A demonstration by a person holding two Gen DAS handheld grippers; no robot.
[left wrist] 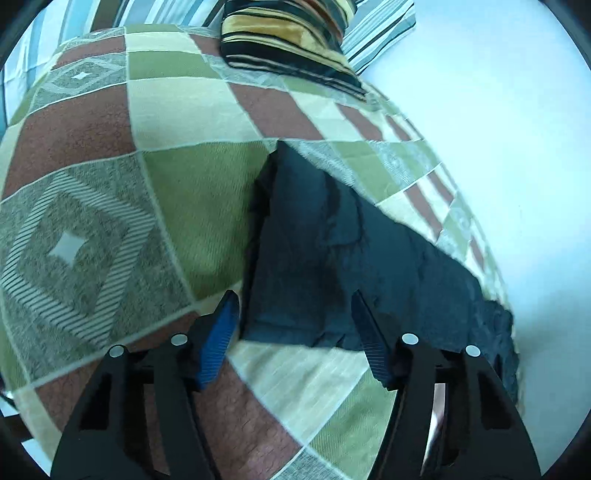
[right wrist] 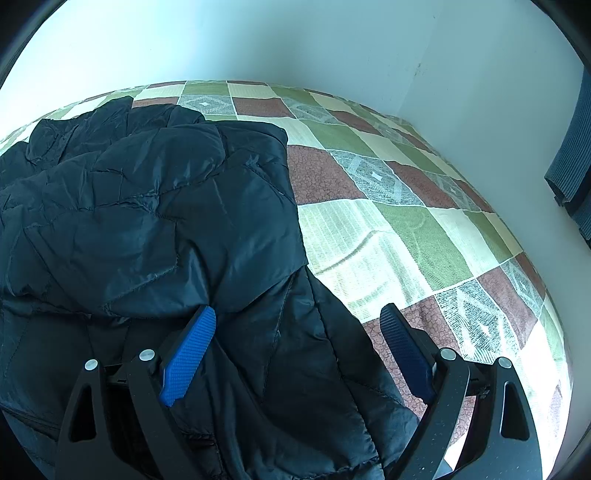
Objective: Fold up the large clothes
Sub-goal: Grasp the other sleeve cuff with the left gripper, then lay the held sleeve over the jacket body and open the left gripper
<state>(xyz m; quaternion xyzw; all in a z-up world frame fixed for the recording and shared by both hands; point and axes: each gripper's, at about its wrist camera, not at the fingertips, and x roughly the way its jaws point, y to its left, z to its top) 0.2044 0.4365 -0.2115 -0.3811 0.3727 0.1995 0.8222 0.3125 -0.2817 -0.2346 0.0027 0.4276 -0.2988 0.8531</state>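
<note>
A dark quilted jacket (right wrist: 147, 206) lies crumpled on the patchwork bed cover (right wrist: 388, 236). In the left wrist view one part of the jacket (left wrist: 325, 243) stretches away toward the wall, and its near edge lies between the fingers of my left gripper (left wrist: 295, 321). That gripper's jaws stand apart; the pads do not visibly press the fabric. My right gripper (right wrist: 297, 343) hovers open over the jacket's lower right part, a ridge of fabric between its fingers, with the right fingertip (right wrist: 399, 332) out over the bed cover.
A striped gold and black pillow (left wrist: 288, 40) lies at the head of the bed on a striped sheet (left wrist: 380, 33). A white wall (right wrist: 258, 40) runs along the bed's far side. A grey-blue curtain (right wrist: 576, 162) hangs at the right.
</note>
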